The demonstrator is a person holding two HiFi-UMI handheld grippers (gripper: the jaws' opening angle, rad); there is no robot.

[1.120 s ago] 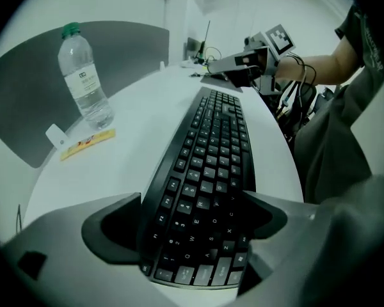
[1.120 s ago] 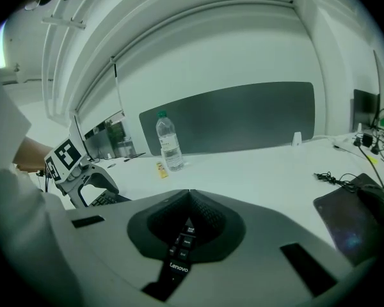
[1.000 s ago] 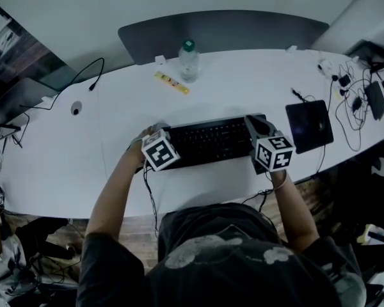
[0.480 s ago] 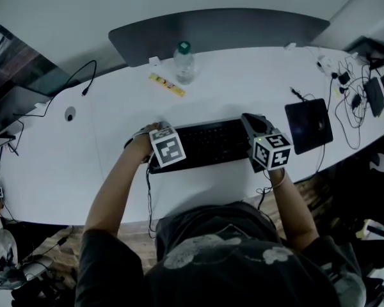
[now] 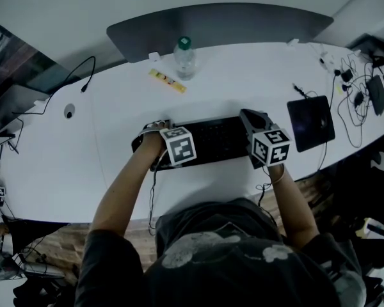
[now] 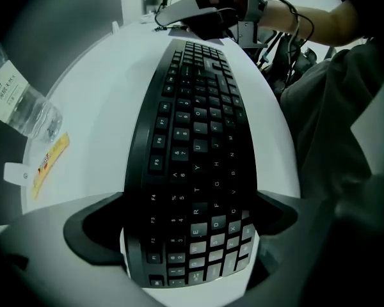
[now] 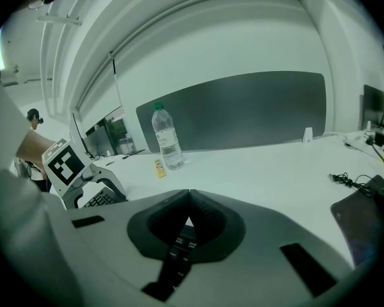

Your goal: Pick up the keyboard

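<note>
The black keyboard [image 5: 214,139] lies flat on the white table [image 5: 115,158], near its front edge. My left gripper [image 5: 152,139] points steeply down over the keyboard's left end. In the left gripper view the keyboard [image 6: 198,126] runs away from between the jaws of my left gripper [image 6: 189,235]. Those jaws are opening and straddle its end, with strips of table showing on both sides. My right gripper [image 5: 251,121] is shut over the keyboard's right end. In the right gripper view my right gripper [image 7: 189,203] has its tips together above a few keys [image 7: 178,256].
A water bottle [image 5: 184,57] and a yellow strip [image 5: 166,82] stand behind the keyboard. A black pad [image 5: 310,121] lies to its right, with cables and small devices [image 5: 352,94] beyond. A dark panel [image 5: 217,27] stands along the table's far edge.
My left gripper has shifted right and tipped down over the keyboard's left end. The right gripper and the keyboard have stayed in place.
</note>
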